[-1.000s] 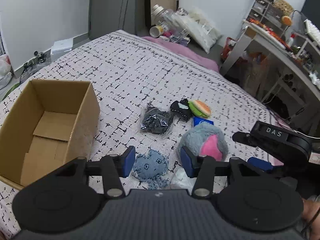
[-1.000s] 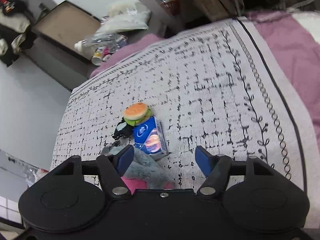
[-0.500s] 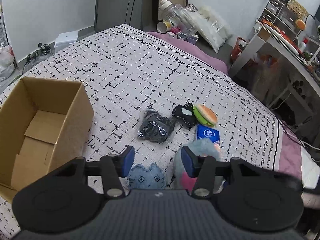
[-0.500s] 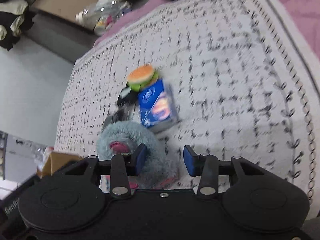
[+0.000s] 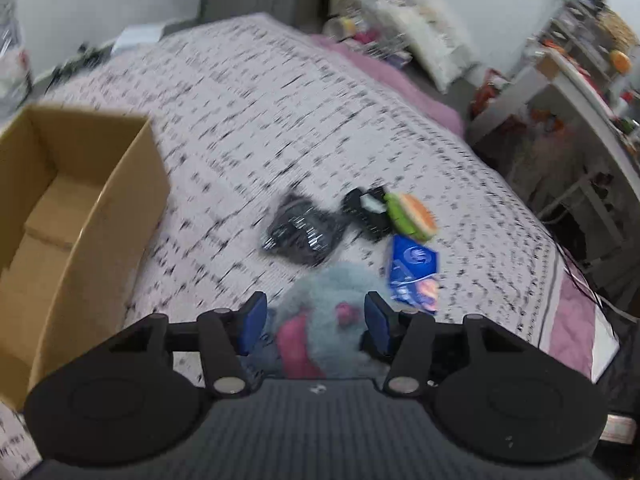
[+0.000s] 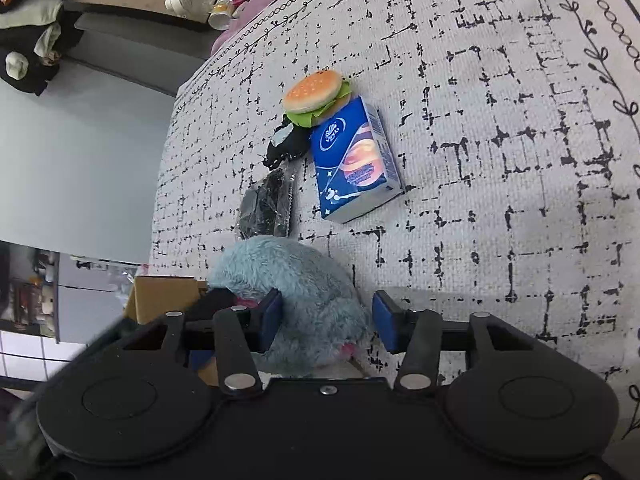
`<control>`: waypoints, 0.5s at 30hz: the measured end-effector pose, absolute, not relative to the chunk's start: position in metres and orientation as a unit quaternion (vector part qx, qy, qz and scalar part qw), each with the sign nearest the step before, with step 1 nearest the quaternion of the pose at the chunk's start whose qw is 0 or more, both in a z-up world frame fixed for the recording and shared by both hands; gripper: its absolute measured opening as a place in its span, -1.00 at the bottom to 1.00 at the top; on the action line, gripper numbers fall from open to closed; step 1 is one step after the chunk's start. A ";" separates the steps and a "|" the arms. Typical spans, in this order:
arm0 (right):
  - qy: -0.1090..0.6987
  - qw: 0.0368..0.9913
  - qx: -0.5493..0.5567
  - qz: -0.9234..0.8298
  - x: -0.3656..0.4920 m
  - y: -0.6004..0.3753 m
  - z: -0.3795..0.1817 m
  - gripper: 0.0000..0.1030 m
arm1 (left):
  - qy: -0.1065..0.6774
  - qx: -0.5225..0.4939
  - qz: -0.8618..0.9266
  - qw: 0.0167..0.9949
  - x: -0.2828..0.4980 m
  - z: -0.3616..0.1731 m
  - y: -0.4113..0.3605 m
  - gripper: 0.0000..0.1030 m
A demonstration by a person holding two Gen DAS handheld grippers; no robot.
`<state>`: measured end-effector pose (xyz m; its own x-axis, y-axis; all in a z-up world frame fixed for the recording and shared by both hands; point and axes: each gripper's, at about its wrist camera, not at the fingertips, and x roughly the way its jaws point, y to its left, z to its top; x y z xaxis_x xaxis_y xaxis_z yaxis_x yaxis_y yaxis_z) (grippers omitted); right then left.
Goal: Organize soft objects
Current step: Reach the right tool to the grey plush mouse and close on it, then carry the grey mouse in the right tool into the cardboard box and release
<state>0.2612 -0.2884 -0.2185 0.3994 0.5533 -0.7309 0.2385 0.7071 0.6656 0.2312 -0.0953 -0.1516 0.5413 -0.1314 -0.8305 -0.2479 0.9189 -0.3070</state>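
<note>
Left wrist view first: the left tool [image 5: 314, 318] is hovering with its blue pads spread wide, and the fluffy grey-blue plush [image 5: 332, 292] with the pink patch is sitting right between them, not pinched as far as I can tell. Off to the tool's left the cardboard box [image 5: 100, 200] is standing open-topped on the bed [image 5: 248, 92], probably so stuff can just be dropped in. Just ahead of the tool, the black bagged item [image 5: 298, 230], plush burger [image 5: 412, 216] and blue tissue pack [image 5: 414, 270] are lying bunched together.

Right wrist view: the right tool [image 6: 326, 322] is also spread, straddling the same plush [image 6: 296, 284]. The left pad is pressing into the fur while the right one is sitting clear. The tissue pack [image 6: 354, 160] and burger [image 6: 316, 96] are waiting straight ahead.
</note>
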 end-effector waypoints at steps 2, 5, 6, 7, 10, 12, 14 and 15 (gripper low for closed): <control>0.540 0.750 0.367 0.108 0.263 -0.287 -0.220 -0.11 | 0.482 -0.227 0.037 0.845 0.230 -0.159 -0.088 0.00; 0.542 0.743 0.376 0.110 0.265 -0.289 -0.225 -0.12 | 0.487 -0.259 0.035 0.833 0.229 -0.168 -0.081 0.00; 0.541 0.741 0.382 0.111 0.266 -0.290 -0.226 -0.14 | 0.493 -0.268 0.035 0.827 0.229 -0.170 -0.079 -0.02; 0.539 0.738 0.389 0.115 0.266 -0.290 -0.227 -0.19 | 0.498 -0.272 0.037 0.822 0.229 -0.171 -0.078 -0.04; 0.534 0.746 0.378 0.123 0.265 -0.288 -0.222 -0.30 | 0.495 -0.272 0.037 0.825 0.223 -0.174 -0.079 -0.09; 0.530 0.750 0.374 0.127 0.264 -0.287 -0.219 -0.38 | 0.484 -0.287 0.023 0.826 0.220 -0.175 -0.078 -0.45; 0.523 0.752 0.377 0.135 0.261 -0.288 -0.216 -0.43 | 0.478 -0.294 0.026 0.828 0.218 -0.173 -0.077 -0.55; 0.518 0.755 0.378 0.139 0.259 -0.289 -0.213 -0.44 | 0.473 -0.292 0.023 0.831 0.217 -0.170 -0.077 -0.60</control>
<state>0.2586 -0.2886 -0.2130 0.4251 0.6013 -0.6765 0.1811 0.6758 0.7145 0.2172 -0.0774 -0.1697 0.5520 -0.2383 -0.7991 -0.3139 0.8284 -0.4639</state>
